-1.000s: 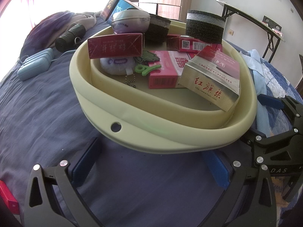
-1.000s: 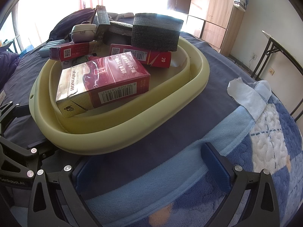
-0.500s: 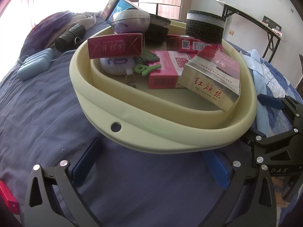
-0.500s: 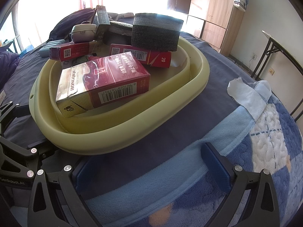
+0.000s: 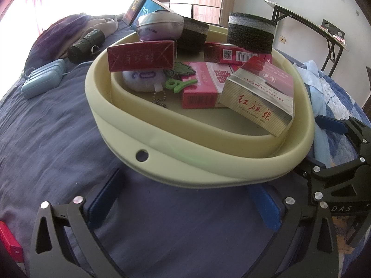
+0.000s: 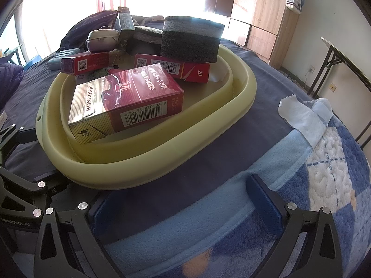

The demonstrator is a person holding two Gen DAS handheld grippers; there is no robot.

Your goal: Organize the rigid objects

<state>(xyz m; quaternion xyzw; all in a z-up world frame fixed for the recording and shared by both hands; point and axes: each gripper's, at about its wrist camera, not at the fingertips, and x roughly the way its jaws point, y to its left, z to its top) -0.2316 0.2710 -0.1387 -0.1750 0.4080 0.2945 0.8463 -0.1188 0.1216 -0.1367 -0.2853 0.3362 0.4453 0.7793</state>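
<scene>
A pale yellow basin (image 5: 185,153) sits on a bed and holds several rigid things. Inside are a gold-and-red cigarette pack (image 5: 259,97), a pink box (image 5: 204,85), a red box (image 5: 141,56) resting on the rim, a dark foam block (image 5: 250,34), a purple pouch (image 5: 160,26) and a small plush keychain (image 5: 143,80). My left gripper (image 5: 185,203) is open just short of the basin's near rim, holding nothing. From the other side, my right gripper (image 6: 185,208) is open in front of the basin (image 6: 162,146), near the cigarette pack (image 6: 125,102).
A light blue case (image 5: 44,81) and a black rolled umbrella (image 5: 85,45) lie on the dark sheet left of the basin. A white cloth (image 6: 299,115) lies on the blue plaid blanket to the right. A folding table (image 5: 306,23) and a wardrobe (image 6: 262,11) stand behind.
</scene>
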